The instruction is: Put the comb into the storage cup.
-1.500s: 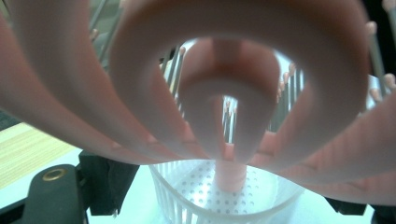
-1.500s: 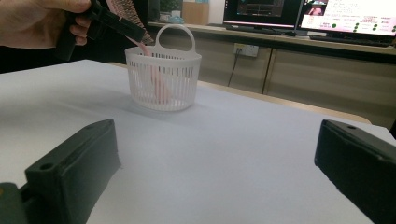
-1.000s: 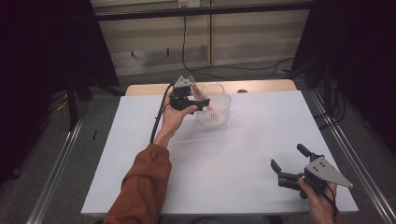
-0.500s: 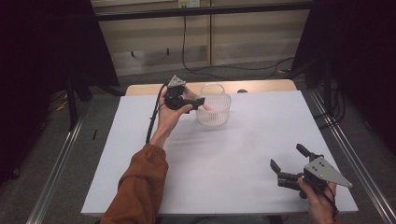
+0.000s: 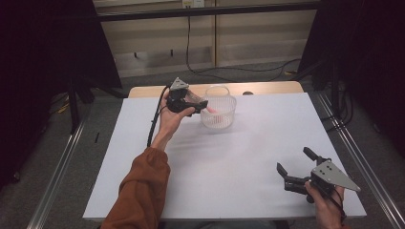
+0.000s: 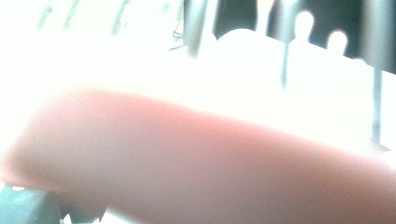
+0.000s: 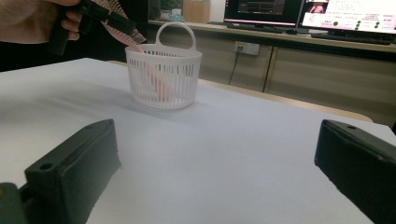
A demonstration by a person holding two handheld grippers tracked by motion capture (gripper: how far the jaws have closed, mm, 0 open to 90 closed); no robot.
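Observation:
A white slatted basket with a loop handle stands at the table's far middle. A long pink thing leans inside it, its upper end pointing up at my left gripper. That gripper hovers at the basket's left rim. Its jaws have just been closing a little but stand apart, and the pink thing lies blurred right in front of them. My right gripper rests near the front right edge of the table. It is wide open, with only bare table between its jaws.
The white table has a wooden strip along its far edge. Metal rails run along both sides on the floor. The left gripper's black cable trails down the forearm. Monitors stand behind the table.
The left gripper has drawn back slightly to the left from the basket rim, and the pink thing now rests in the basket. The right gripper has not moved.

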